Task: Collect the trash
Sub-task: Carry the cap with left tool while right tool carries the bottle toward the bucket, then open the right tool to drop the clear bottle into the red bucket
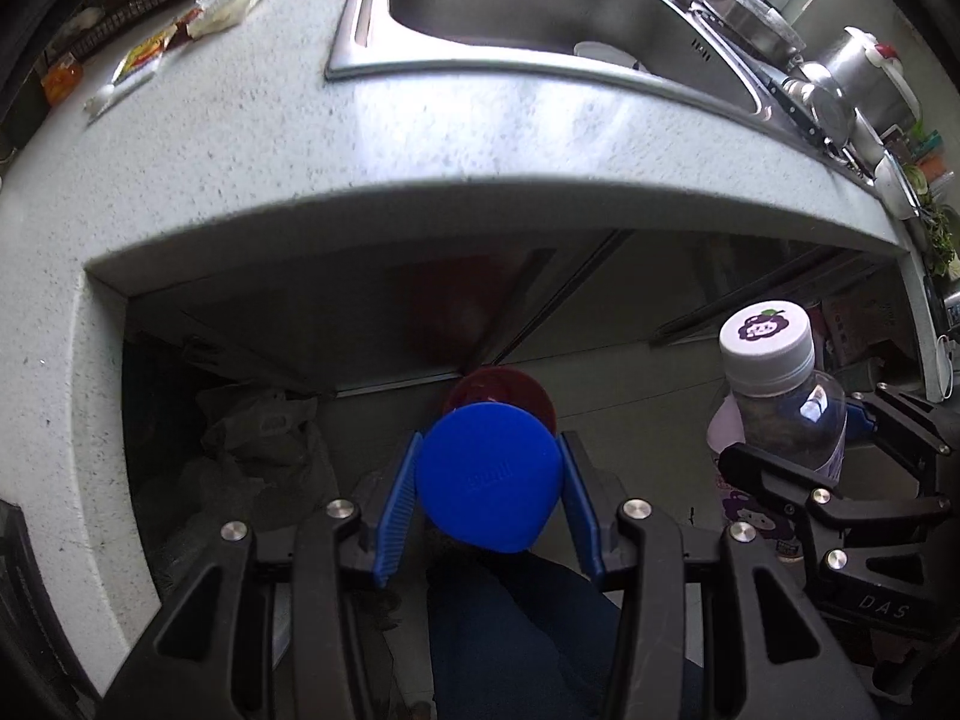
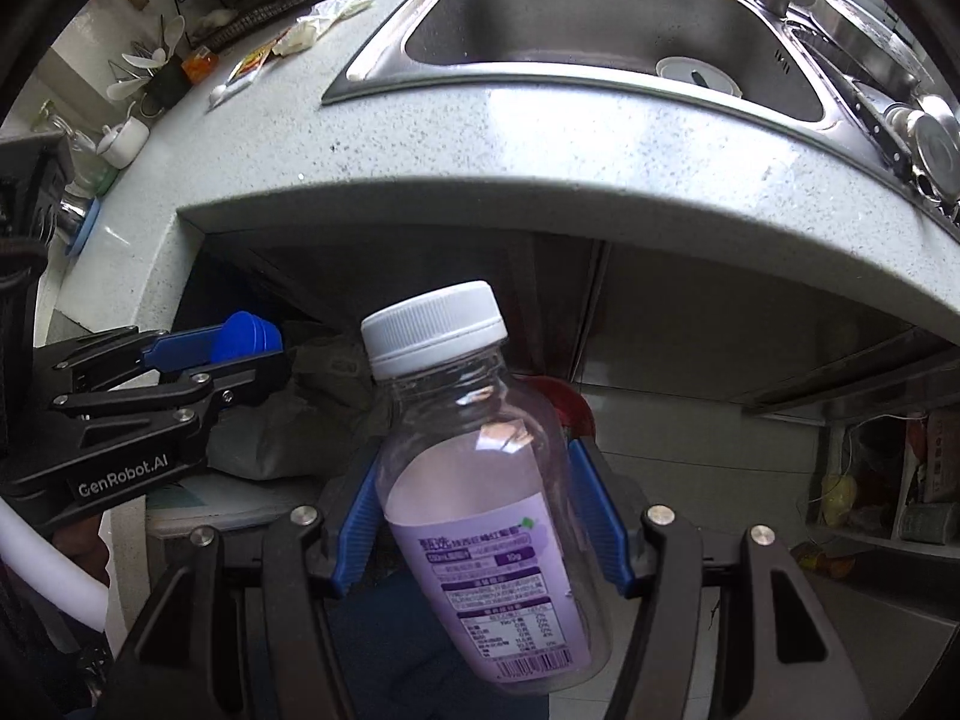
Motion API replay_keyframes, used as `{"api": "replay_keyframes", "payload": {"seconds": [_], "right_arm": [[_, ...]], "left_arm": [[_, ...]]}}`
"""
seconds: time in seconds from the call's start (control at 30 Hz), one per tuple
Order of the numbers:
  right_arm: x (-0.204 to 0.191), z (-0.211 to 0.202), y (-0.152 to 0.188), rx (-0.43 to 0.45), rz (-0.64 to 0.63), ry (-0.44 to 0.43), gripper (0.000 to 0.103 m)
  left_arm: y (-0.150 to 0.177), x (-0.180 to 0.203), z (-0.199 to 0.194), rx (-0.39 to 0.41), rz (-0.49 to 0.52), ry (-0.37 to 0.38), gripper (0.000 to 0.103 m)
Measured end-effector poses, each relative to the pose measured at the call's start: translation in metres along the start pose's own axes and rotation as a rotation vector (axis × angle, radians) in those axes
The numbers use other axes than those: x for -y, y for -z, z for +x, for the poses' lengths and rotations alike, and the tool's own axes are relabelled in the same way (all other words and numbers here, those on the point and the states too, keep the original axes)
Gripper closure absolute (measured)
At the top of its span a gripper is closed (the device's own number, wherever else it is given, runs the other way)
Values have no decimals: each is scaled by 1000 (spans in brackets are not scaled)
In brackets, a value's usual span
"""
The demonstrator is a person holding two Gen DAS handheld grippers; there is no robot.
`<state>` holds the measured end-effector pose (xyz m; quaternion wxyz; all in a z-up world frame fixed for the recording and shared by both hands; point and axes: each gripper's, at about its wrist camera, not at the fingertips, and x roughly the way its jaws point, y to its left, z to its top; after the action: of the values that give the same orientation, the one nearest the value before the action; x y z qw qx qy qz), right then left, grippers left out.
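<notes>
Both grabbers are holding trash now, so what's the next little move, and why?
Probably lower both toward the red bin on the floor below. The left gripper clamps a blue-capped bottle, the right gripper a clear white-capped bottle, both off the counter.

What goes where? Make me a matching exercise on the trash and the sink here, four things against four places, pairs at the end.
Things:
1. blue cap
2. clear bottle
3. wrappers
4. white disc

Places:
A. in the sink
B. in the right claw
C. on the counter
D. in the left claw

Pairs: 1-D, 2-B, 3-C, 4-A
</notes>
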<state>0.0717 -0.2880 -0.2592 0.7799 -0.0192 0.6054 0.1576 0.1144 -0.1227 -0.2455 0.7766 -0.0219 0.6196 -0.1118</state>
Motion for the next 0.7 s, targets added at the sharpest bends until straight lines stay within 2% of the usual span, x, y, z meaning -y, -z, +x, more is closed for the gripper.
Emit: {"api": "replay_keyframes", "payload": {"seconds": [0.1, 0.2, 0.33, 0.43, 0.53, 0.7], "right_arm": [[2, 42, 6, -23, -18, -18, 45], [6, 92, 15, -47, -33, -26, 45], [14, 159, 27, -68, -54, -18, 46], [22, 207, 38, -62, -70, -6, 46], [35, 250, 49, -29, -99, 29, 46], [53, 317, 62, -38, -109, 47, 46]], "left_arm": [[9, -14, 39, -31, -11, -4, 60], [18, -26, 79, -23, -1, -47, 60], [29, -43, 141, -39, -28, -49, 60], [37, -49, 184, -26, -31, -12, 60], [48, -47, 225, 38, 15, -62, 60], [58, -55, 294, 7, 27, -36, 60]]}}
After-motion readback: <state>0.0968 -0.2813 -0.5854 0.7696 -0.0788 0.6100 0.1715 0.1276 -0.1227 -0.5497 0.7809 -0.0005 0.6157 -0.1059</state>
